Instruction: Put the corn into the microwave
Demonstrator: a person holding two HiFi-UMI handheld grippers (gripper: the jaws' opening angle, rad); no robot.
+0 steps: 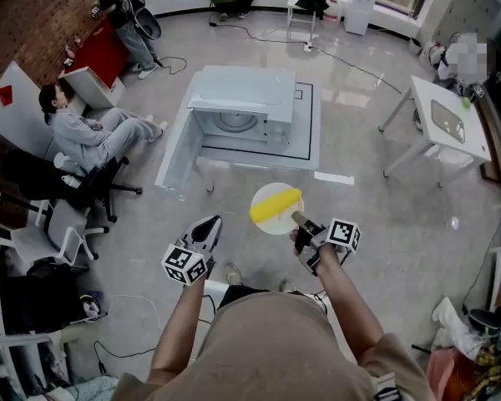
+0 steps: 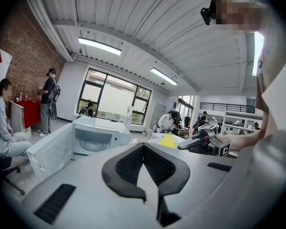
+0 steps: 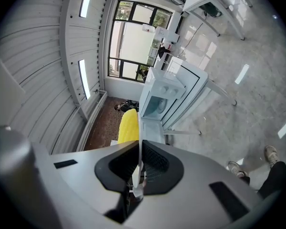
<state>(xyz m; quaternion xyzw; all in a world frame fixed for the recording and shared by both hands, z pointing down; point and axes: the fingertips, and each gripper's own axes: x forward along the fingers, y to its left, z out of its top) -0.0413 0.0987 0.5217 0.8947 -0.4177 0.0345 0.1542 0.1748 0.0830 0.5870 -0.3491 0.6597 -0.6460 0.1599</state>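
Note:
A yellow corn cob (image 1: 275, 205) lies on a round white plate (image 1: 265, 225) that is carried in the air above the floor. My right gripper (image 1: 299, 220) is shut on the plate's near rim. In the right gripper view the plate (image 3: 139, 132) shows edge-on between the jaws, with the corn (image 3: 129, 125) beyond them. My left gripper (image 1: 209, 224) hangs to the plate's left, shut and empty (image 2: 143, 146). Ahead stands the white microwave (image 1: 242, 107) on a low white table (image 1: 305, 144), its door (image 1: 177, 153) swung open to the left and its cavity (image 2: 93, 142) showing a turntable.
A person sits on an office chair (image 1: 88, 132) left of the microwave. More people stand by a red table (image 1: 100, 53) at the back left. A white table (image 1: 447, 124) stands at the right. Cables run across the grey floor behind the microwave.

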